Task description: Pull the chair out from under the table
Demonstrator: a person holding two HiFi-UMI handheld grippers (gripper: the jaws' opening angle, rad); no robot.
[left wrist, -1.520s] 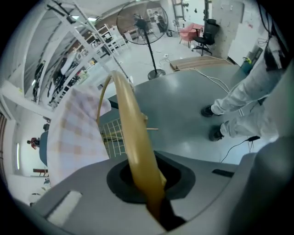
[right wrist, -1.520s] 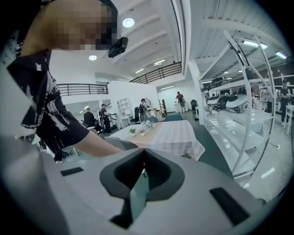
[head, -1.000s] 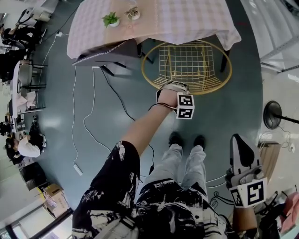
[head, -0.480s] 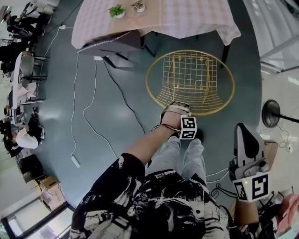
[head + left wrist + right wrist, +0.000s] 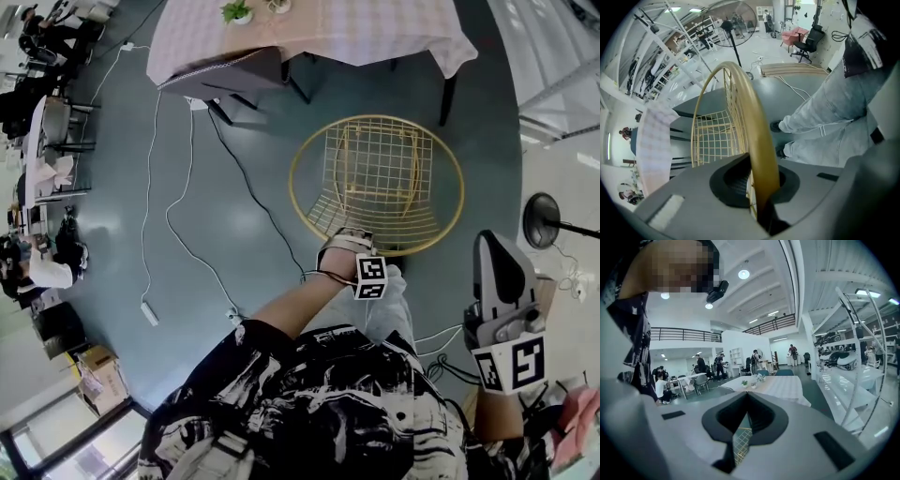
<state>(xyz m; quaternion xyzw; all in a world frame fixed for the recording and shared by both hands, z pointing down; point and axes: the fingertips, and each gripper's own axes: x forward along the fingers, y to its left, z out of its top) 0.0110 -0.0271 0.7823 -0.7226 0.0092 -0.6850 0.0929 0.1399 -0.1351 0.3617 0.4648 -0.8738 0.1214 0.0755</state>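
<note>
The gold wire chair [image 5: 377, 178] stands on the dark floor, just in front of the table with the checked cloth [image 5: 375, 33]. My left gripper [image 5: 349, 249] points straight down at the near edge of the chair and is shut on its round rim. In the left gripper view the gold rim [image 5: 740, 93] runs up from between the jaws of the left gripper [image 5: 761, 183]. My right gripper [image 5: 495, 246] hangs at the right, away from the chair. Its jaws are shut with nothing in them. In the right gripper view, the right gripper [image 5: 747, 397] faces the table [image 5: 776, 385].
A dark chair [image 5: 220, 80] is tucked in at the table's left corner. Two small plants [image 5: 236, 11] stand on the table. A white cable with a power strip [image 5: 150, 314] and a black cable [image 5: 248, 187] lie on the floor. A fan base [image 5: 544, 220] is at the right. The person's legs [image 5: 834, 122] are behind the rim.
The chair has slid out from under the table toward the person, with my left gripper still shut on its rim. My right gripper has risen a little.
</note>
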